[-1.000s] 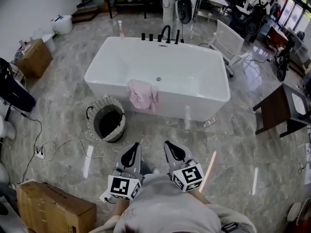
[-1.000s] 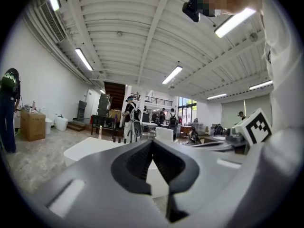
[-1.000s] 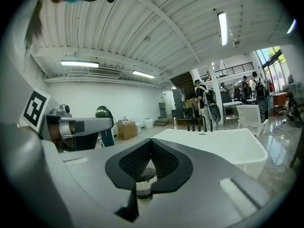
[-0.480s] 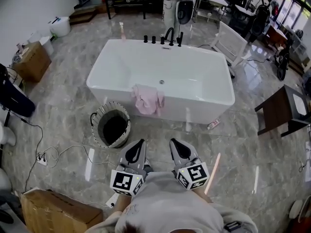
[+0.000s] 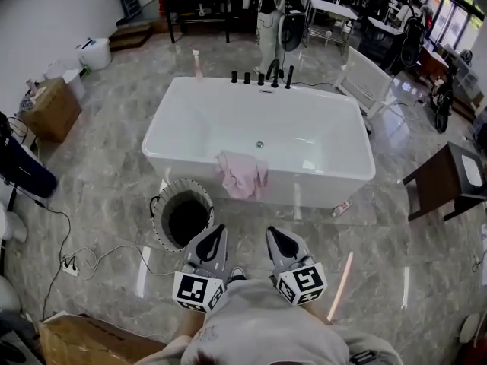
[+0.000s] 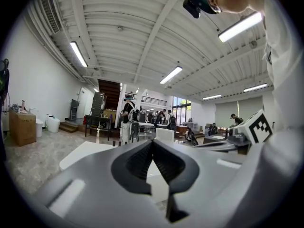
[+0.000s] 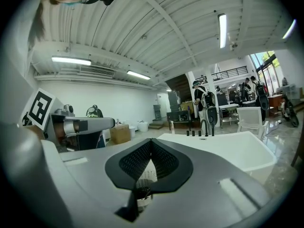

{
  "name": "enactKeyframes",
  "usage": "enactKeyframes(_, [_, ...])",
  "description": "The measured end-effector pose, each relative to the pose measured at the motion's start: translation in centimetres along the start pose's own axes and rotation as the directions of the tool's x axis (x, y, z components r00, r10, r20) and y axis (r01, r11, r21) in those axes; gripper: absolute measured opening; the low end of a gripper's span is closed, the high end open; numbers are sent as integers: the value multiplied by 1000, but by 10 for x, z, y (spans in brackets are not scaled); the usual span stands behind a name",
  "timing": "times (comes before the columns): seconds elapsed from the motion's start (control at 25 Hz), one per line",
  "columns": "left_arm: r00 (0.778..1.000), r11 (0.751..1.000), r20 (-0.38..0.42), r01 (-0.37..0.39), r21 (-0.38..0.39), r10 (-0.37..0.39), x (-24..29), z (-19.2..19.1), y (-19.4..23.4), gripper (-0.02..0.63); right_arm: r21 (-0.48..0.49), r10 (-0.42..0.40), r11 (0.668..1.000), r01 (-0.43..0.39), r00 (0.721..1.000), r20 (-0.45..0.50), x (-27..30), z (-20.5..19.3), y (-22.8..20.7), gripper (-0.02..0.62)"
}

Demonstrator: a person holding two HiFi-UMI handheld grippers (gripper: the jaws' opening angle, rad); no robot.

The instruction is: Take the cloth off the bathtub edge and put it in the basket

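Left gripper (image 5: 215,234) and right gripper (image 5: 275,236) both closed on nothing, I see open floor (image 5: 251,217) ahead of them, basket (image 5: 162,207) at left beside the bathtub (image 5: 327,172), crumpled pink cloth (image 5: 242,175) draped over its near edge, hanging outside

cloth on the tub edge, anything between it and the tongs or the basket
Nothing visible. The cloth hangs over the near rim of the bathtub; only bare floor separates it from the left tongs and right tongs. The basket stands on the floor beside it, unblocked.
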State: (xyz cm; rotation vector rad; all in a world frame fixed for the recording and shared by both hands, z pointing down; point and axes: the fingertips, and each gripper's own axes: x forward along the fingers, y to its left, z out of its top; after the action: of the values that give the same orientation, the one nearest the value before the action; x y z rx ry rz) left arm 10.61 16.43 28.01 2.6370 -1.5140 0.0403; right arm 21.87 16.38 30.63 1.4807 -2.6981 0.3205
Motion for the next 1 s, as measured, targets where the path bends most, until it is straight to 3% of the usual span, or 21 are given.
enactKeyframes(0.64, [997, 996, -44, 63, -60, -66, 31, -25, 13, 9, 31, -64, 997, 65, 997, -44, 21, -22, -19, -2])
enactKeyframes(1.0, [999, 997, -29, 40, -71, -42, 82, -10, 21, 9, 39, -8, 999, 11, 997, -81, 59, -8, -57, -2])
